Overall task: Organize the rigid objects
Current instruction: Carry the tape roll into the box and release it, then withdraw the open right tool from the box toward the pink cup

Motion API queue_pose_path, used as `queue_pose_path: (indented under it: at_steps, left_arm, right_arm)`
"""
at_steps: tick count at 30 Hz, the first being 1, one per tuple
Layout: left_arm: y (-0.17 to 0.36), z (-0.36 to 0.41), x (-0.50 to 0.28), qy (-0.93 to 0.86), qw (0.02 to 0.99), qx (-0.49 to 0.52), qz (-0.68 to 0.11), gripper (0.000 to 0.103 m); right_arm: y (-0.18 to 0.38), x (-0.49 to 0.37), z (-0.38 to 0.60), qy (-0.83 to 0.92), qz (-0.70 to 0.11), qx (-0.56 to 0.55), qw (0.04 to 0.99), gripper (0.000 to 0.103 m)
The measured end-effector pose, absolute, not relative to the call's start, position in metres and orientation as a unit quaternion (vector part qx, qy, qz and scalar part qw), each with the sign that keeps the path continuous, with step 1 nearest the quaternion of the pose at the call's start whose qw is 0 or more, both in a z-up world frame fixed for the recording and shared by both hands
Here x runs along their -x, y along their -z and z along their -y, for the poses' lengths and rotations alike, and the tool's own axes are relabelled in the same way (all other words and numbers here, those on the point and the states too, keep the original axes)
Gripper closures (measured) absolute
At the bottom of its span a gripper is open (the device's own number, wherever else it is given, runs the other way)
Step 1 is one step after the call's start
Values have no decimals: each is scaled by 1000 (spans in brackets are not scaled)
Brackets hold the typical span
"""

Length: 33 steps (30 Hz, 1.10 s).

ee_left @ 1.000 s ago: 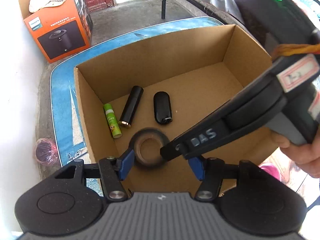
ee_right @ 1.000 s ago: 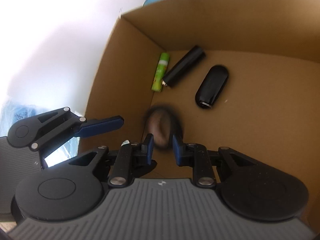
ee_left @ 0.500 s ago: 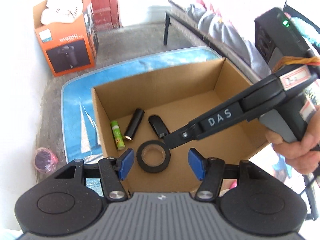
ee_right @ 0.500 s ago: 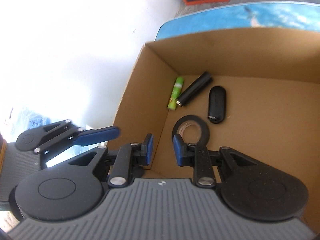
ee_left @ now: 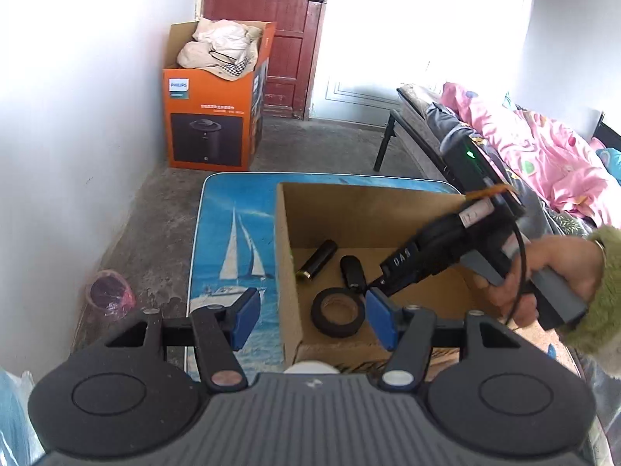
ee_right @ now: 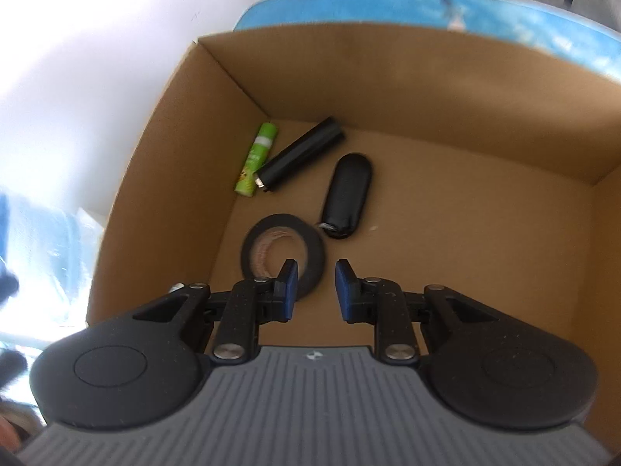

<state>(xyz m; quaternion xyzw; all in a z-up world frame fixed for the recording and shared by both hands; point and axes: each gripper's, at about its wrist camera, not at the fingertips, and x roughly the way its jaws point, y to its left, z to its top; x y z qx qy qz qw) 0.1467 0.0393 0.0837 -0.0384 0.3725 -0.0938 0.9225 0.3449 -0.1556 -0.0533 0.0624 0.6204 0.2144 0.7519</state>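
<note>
**Four items boxed, both grippers free**

Four rigid things already lie in the cardboard box [ee_right: 427, 89], which stands on the sailboat-printed surface [ee_left: 233, 240]. Largest is the roll of black tape [ee_right: 282, 248] flat on the box floor; then the black fob-like case [ee_right: 347, 196], touching or just beside the roll; then the black cylinder [ee_right: 300, 155]; and, smallest, the green tube [ee_right: 256, 159] against the left wall. Whether more items wait outside the box cannot be told, so I judge the task well along, perhaps near done.

The right gripper [ee_right: 316, 285] hangs over the box, tilted down just above the tape, its fingers slightly parted and holding nothing. The left gripper [ee_left: 310, 316] sits back near the box's near wall, spread wide and empty.
</note>
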Motion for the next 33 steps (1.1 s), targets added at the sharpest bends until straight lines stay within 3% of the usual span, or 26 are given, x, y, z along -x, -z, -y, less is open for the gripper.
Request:
queue_pose_path:
  at_steps: [15,23,33]
  left_arm:
    - [-67,-56,-110,112,922,60,-365,41]
    - [-66,-48,-99,128,922,55,-362,41]
    - [-66,-39,-85,127,921,45,-364,40]
  right_arm:
    - [62,-337,110,-294,-641,-39,708,81]
    - [37,-336,123,-217,-597,-9,772,79]
    - [59,-340,114,-250,-643,-70,720,72]
